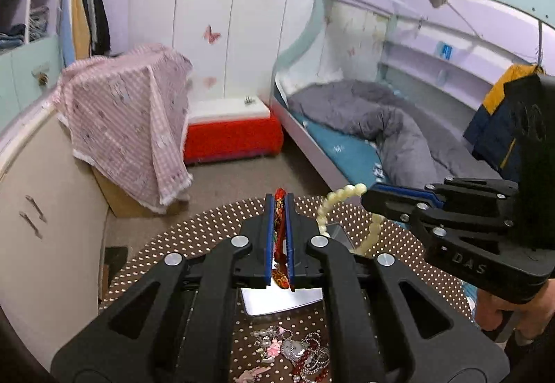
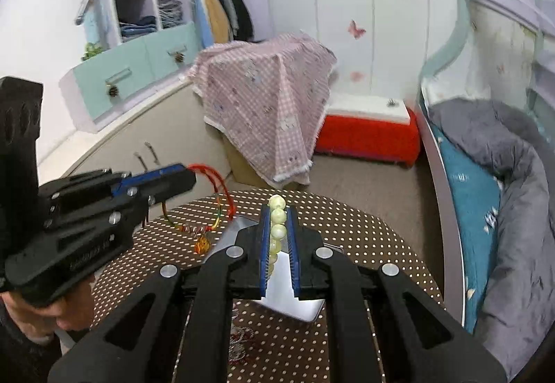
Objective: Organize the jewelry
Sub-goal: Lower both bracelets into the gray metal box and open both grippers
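Hanging above the round brown polka-dotted table (image 2: pixel 364 244), the left gripper (image 1: pixel 279 206) clamped a red woven cord bracelet (image 2: pixel 211 206); the right gripper (image 2: pixel 278 220) pinched a pale-green, smooth-beaded bracelet (image 1: pixel 333 206), seemingly over a shiny silver tray (image 2: pixel 291 292).

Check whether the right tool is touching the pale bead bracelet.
Touching. The right wrist view shows the pale bead bracelet pinched between the right tool's blue pads, hanging above the tray.

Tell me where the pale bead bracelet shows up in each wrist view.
Left wrist: pale bead bracelet right of centre, dangling from the right claw.
Right wrist: bracelet at centre, pinched between that claw's fingers.
Shared landmark: the red box beside the bed.
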Demonstrator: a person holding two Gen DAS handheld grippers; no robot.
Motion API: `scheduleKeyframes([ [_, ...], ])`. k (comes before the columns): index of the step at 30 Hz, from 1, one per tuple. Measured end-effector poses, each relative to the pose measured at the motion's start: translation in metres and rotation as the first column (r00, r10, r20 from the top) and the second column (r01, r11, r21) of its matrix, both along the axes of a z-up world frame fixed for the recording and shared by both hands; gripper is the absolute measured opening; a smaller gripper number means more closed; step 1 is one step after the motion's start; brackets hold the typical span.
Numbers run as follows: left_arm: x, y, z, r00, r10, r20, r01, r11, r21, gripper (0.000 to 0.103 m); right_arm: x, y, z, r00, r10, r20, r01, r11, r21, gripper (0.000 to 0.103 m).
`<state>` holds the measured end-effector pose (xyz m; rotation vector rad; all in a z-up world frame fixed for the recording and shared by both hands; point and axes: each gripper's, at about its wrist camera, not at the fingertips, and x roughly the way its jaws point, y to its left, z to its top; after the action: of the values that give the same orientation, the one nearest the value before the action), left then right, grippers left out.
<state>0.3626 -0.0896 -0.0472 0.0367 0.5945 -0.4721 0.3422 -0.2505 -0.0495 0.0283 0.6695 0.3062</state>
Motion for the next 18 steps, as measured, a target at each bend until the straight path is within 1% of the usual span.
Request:
scheduleKeyframes([
  [1, 0.004, -0.002, -0.004, 1.0, 0.024, -0.009, -0.024, 0.999, 0.024, 0.03, 0.005, -0.003, -0.005, 1.0, -0.01, -0.017, 0.01, 1.0, 0.006, 0.014],
  [2, 0.006, -0.002, -0.006, 0.999, 0.035, -0.015, -0.035, 0.999, 0.028, 0.052, 0.009, -0.006, -0.009, 0.999, -0.025, -0.034, 0.026, 1.0, 0.018, 0.03],
  [3, 0.005, 0.002, -0.006, 0.998, 0.057, -0.003, -0.057, 0.998, 0.012, 0.091, 0.011, -0.007, -0.009, 0.999, -0.036, -0.036, 0.037, 0.999, 0.027, 0.052],
  [4, 0.002, 0.009, -0.005, 0.996, 0.086, 0.025, -0.086, 0.996, -0.008, 0.097, 0.01, -0.01, -0.01, 0.998, -0.053, -0.031, 0.054, 0.998, 0.039, 0.059],
  [5, 0.0, 0.013, -0.005, 0.994, 0.101, 0.036, -0.101, 0.995, -0.015, 0.097, 0.007, -0.013, -0.009, 0.997, -0.07, -0.022, 0.071, 0.996, 0.046, 0.071],
  [6, 0.0, 0.017, -0.005, 0.994, 0.105, 0.029, -0.105, 0.994, -0.012, 0.097, 0.004, -0.016, -0.009, 0.997, -0.082, -0.014, 0.082, 0.995, 0.052, 0.077],
  [7, -0.001, 0.02, -0.004, 0.993, 0.118, 0.028, -0.118, 0.993, -0.006, 0.097, 0.0, -0.02, -0.007, 0.995, -0.099, -0.004, 0.099, 0.993, 0.058, 0.08],
  [8, -0.003, 0.024, -0.004, 0.99, 0.139, 0.036, -0.139, 0.99, 0.001, 0.097, -0.004, -0.022, -0.006, 0.993, -0.116, 0.006, 0.115, 0.991, 0.061, 0.091],
  [9, -0.006, 0.028, -0.003, 0.987, 0.153, 0.045, -0.153, 0.988, 0.005, 0.097, -0.007, -0.024, -0.004, 0.992, -0.129, 0.016, 0.128, 0.99, 0.063, 0.096],
  [15, -0.036, 0.054, 0.008, 0.974, 0.212, 0.082, -0.211, 0.977, -0.018, 0.097, -0.035, -0.029, 0.007, 0.979, -0.193, 0.068, 0.189, 0.98, 0.053, 0.096],
  [18, -0.06, 0.065, 0.015, 0.966, 0.233, 0.114, -0.233, 0.972, -0.017, 0.097, -0.053, -0.026, 0.018, 0.972, -0.209, 0.102, 0.204, 0.977, 0.056, 0.096],
])
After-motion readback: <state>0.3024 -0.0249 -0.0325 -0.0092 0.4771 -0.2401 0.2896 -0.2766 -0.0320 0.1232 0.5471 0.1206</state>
